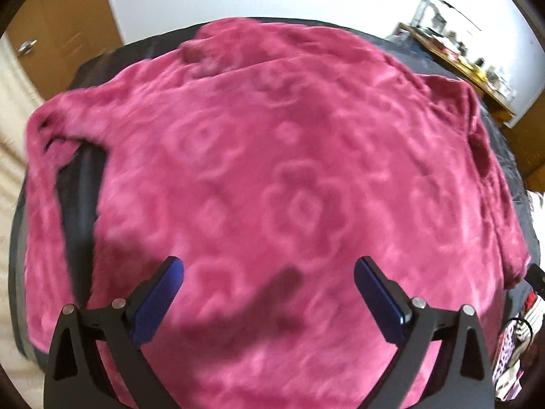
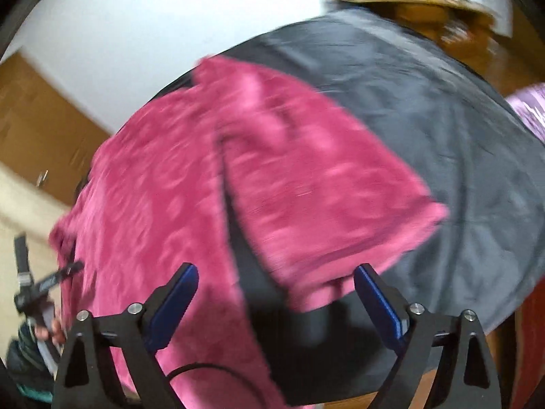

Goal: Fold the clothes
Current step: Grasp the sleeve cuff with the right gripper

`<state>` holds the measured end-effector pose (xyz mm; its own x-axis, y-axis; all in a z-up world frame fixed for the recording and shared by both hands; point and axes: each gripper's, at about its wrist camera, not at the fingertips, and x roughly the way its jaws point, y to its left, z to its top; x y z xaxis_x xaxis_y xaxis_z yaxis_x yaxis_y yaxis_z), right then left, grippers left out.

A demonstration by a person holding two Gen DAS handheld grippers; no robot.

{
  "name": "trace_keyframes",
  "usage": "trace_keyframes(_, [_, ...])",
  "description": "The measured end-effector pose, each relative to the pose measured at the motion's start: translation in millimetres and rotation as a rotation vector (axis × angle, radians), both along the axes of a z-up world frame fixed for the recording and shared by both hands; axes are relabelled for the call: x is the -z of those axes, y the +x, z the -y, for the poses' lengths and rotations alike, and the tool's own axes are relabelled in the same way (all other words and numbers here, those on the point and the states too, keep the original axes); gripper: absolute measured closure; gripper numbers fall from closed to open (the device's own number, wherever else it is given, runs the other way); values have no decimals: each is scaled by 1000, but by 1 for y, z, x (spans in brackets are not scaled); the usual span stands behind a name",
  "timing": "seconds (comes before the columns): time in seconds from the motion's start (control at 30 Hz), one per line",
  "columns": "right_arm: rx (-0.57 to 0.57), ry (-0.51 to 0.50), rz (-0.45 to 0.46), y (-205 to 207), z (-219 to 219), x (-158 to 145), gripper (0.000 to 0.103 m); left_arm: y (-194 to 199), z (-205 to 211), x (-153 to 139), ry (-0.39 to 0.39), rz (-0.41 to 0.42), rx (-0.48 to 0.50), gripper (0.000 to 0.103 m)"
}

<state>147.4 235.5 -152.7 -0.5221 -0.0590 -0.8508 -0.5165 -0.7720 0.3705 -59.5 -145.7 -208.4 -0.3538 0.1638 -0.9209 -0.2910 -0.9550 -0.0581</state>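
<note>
A pink fleece top (image 1: 272, 156) with a lighter pattern lies spread flat on a dark grey cloth-covered table (image 1: 76, 184). Its left sleeve (image 1: 44, 156) bends down the left side. My left gripper (image 1: 269, 266) is open and empty, above the lower middle of the top. In the right wrist view the top's body (image 2: 146, 204) is on the left and its right sleeve (image 2: 306, 184) lies out over the grey cloth (image 2: 460, 156). My right gripper (image 2: 276, 272) is open and empty, just above the sleeve's cuff end. The view is motion-blurred.
A wooden door (image 1: 68, 24) and white wall stand behind the table. A cluttered wooden shelf (image 1: 460, 58) is at the far right. Printed items (image 1: 514, 351) lie at the table's right edge. A purple cloth (image 2: 531, 109) shows at the right. The other handheld gripper (image 2: 37, 293) is at the lower left.
</note>
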Motion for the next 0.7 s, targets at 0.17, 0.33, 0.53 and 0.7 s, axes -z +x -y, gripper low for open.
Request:
trace_keyframes(0.17, [170, -103, 20, -6, -47, 18, 22, -22, -28, 0, 57, 33, 58, 2])
trace_keyframes(0.33, [214, -115, 30, -12, -42, 22, 22, -35, -46, 3, 79, 76, 88, 2])
trace_keyframes(0.53, [188, -158, 44, -45, -52, 40, 48, -42, -58, 4, 83, 95, 73, 2])
trace_keyframes(0.7, [135, -170, 43, -62, -67, 51, 66, -34, -67, 1, 71, 107, 19, 2])
